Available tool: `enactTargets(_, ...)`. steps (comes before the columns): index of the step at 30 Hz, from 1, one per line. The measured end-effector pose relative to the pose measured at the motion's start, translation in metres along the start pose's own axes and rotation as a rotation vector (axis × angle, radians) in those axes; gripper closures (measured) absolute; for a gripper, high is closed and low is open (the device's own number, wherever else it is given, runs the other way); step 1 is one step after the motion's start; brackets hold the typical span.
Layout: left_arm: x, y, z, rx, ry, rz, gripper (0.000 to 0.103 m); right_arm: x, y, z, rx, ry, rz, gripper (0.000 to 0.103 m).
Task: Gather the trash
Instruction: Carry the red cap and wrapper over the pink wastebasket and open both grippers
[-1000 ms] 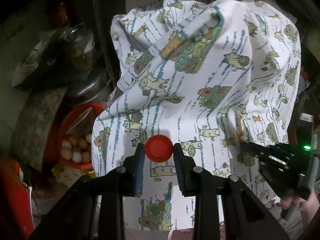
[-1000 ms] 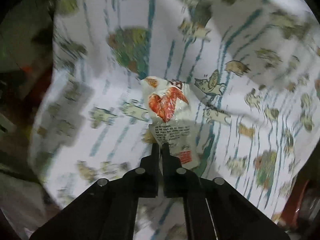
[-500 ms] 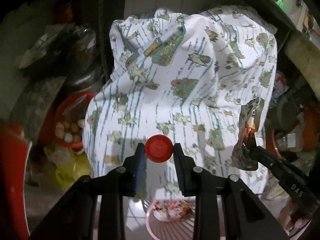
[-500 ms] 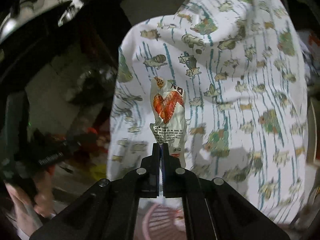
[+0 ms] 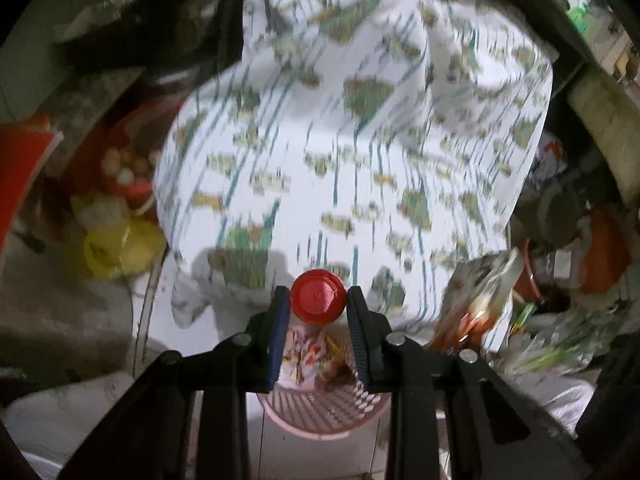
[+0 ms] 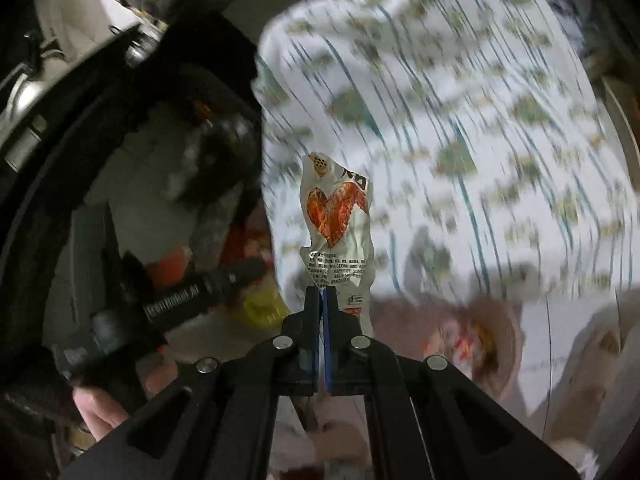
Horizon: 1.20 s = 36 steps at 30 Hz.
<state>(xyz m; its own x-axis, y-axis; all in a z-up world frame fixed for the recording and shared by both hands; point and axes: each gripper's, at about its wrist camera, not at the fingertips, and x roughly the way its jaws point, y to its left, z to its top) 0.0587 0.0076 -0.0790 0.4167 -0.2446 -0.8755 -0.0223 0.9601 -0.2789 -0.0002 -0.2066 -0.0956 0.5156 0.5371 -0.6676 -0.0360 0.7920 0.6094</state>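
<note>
Trash in both grippers: red bottle cap (image 5: 318,297) pinched in the left gripper (image 5: 319,312), snack wrapper (image 6: 338,232) clamped in the right gripper (image 6: 323,300). Versus a second earlier, both wrist views had swung away from close on the patterned cloth (image 5: 360,140); the pink mesh basket (image 5: 324,412), not visible in the left view then, was now directly below the left fingertips, and in the right view it showed blurred at lower right (image 6: 472,344). The cloth now sat further up and back in both views, heavily motion-blurred. Grips looked unchanged: cap was in the same spot between the left pads, wrapper in the same spot in the right. Left jaws stood partly open, about cap width, pads pressing on either side of the cap near the fingertips, cap face toward the camera. Right jaws were closed to a sliver on the wrapper's bottom edge; wrapper stood up past the fingertips, crumpled, printed with an orange-red heart shape and small text. From the left view the wrapper (image 5: 476,304) appeared at right, just beside the basket rim, its gripper hard to make out. From the right view the left gripper's body (image 6: 172,304) and the hand (image 6: 100,408) holding it were at left. Basket held crumpled colourful wrappers (image 5: 316,352). Red bowl (image 5: 136,188) at left held eggs (image 5: 128,164), blurred, with a yellow plastic bag (image 5: 120,244) beside it.
</note>
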Motion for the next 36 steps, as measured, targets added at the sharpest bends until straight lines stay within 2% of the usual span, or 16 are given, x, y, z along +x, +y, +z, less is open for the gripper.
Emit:
enactTargets(6, 0.045, 0.001, -0.023, 0.009, 0.119, 0.0, 0.076, 0.047, -0.055, -0.035, 0.095, 0.127, -0.098, 0.101)
enactTargets(10, 0.089, 0.008, -0.044, -0.021, 0.233, -0.027, 0.076, 0.094, -0.095, -0.056, 0.162, 0.258, -0.151, 0.101)
enactTargets(12, 0.114, 0.009, -0.056, -0.015, 0.292, -0.008, 0.076, 0.113, -0.106, -0.062, 0.167, 0.3, -0.184, 0.101)
enactTargets(16, 0.147, 0.007, -0.073, 0.038, 0.332, 0.01, 0.076, 0.15, -0.126, -0.066, 0.159, 0.352, -0.218, 0.101)
enactTargets(22, 0.193, 0.018, -0.101, 0.062, 0.396, -0.005, 0.076, 0.191, -0.156, -0.075, 0.183, 0.384, -0.239, 0.101)
enactTargets(29, 0.21, 0.011, -0.117, 0.138, 0.442, 0.055, 0.076, 0.197, -0.168, -0.079, 0.202, 0.386, -0.251, 0.101)
enactTargets(36, 0.217, 0.024, -0.117, 0.108, 0.465, 0.077, 0.076, 0.194, -0.178, -0.08, 0.233, 0.373, -0.261, 0.101)
